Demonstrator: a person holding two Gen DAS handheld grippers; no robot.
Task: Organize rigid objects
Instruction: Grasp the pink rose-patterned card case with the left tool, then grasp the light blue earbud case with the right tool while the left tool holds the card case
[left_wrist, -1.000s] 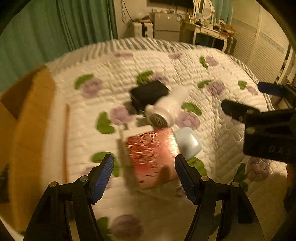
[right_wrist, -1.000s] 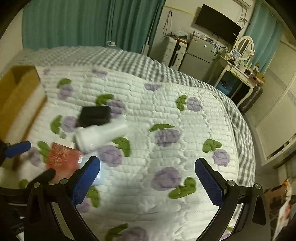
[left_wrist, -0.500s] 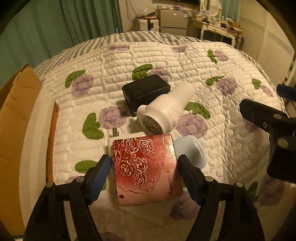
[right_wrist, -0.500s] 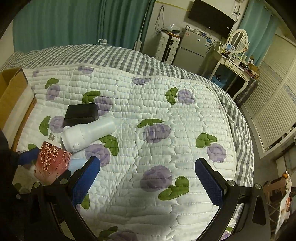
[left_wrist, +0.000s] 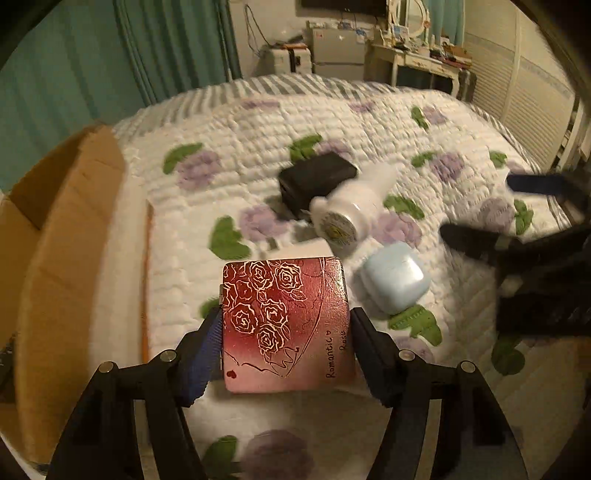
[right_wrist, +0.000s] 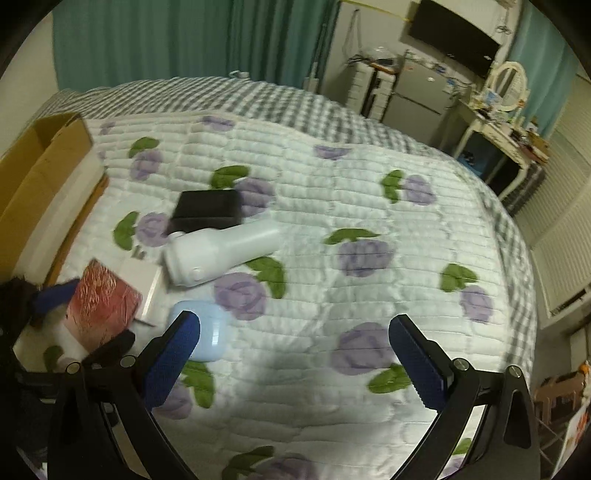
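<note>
The left gripper (left_wrist: 286, 328) has its jaws clamped on a flat red tin (left_wrist: 286, 325) embossed with roses, above the quilted bed (right_wrist: 332, 206). Just beyond the tin lie a rounded pale-blue case (left_wrist: 395, 282), a smooth white bottle (right_wrist: 221, 254) and a black box (right_wrist: 208, 212). The right gripper (right_wrist: 295, 350) hangs with jaws wide.

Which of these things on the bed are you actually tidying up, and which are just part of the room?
Part of the job:
red rose box, held in the left gripper
white bottle
black box
pale blue case
cardboard box, probably where they go

Just lying about:
quilt
fridge
dressing table
</note>
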